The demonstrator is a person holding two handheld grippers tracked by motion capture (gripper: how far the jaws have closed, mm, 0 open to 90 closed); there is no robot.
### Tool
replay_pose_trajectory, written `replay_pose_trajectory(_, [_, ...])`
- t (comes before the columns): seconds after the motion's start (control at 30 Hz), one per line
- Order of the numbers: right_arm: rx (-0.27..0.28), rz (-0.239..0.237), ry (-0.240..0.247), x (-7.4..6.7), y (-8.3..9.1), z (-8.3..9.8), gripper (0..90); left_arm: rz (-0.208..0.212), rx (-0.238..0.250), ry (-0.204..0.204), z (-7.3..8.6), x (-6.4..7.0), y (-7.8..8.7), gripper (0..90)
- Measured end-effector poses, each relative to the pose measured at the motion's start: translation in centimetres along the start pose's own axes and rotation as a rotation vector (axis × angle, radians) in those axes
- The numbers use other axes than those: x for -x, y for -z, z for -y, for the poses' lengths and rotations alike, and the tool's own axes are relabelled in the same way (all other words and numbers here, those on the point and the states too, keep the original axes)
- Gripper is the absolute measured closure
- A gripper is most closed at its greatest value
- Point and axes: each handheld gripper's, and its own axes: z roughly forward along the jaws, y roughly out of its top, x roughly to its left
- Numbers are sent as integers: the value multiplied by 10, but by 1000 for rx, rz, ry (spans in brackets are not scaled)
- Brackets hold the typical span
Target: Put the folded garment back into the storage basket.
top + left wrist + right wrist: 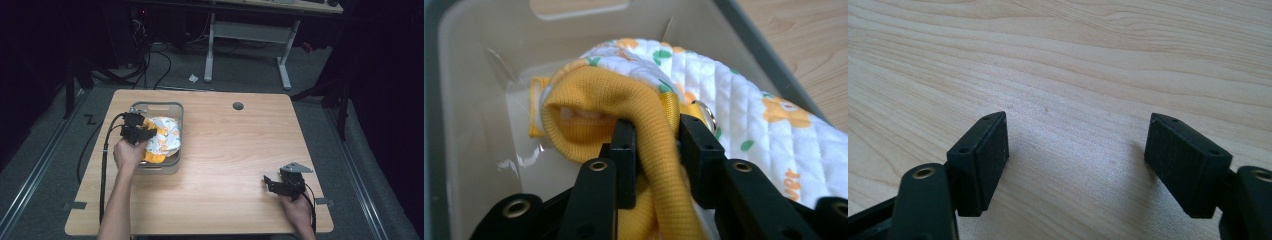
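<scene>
Where the bin (176, 131) sits at the table's (235, 165) left, the left gripper (656, 145) pinches the garment's (744, 125) yellow cuff (644, 107) (inside the bin); the right gripper (1075, 160) rests wide apart, holding nothing.

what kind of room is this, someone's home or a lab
Most likely a lab or recording workspace, not a home: a bare wooden table on grey carpet, loose cables trailing across the floor, and an adjustable desk frame behind, all ringed by dark surroundings.
</scene>
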Motion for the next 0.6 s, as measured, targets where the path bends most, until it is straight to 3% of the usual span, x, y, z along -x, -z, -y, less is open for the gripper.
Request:
replay_pose_trajectory(0.13, [0, 0, 0, 0, 0, 0, 258, -48, -18, 2, -1, 2, -6, 666])
replay_pose_trajectory(0.27, [0, 0, 0, 0, 0, 0, 258, -78, -23, 10, -1, 1, -7, 559])
replay_pose_trajectory(0.3, [0, 0, 1, 0, 0, 0, 258, -101, -17, 11, -1, 1, -5, 523])
replay_pose_trajectory(0.4, [1, 0, 2, 0, 0, 0, 258, -107, -7, 18, -1, 1, -2, 447])
replay_pose_trajectory(0.47, [0, 0, 0, 0, 0, 0, 258, -121, 26, 22, -2, 4, 6, 410])
replay_pose_trajectory(0.6, [0, 0, 0, 0, 0, 0, 258, -125, 68, 9, -2, 9, 15, 384])
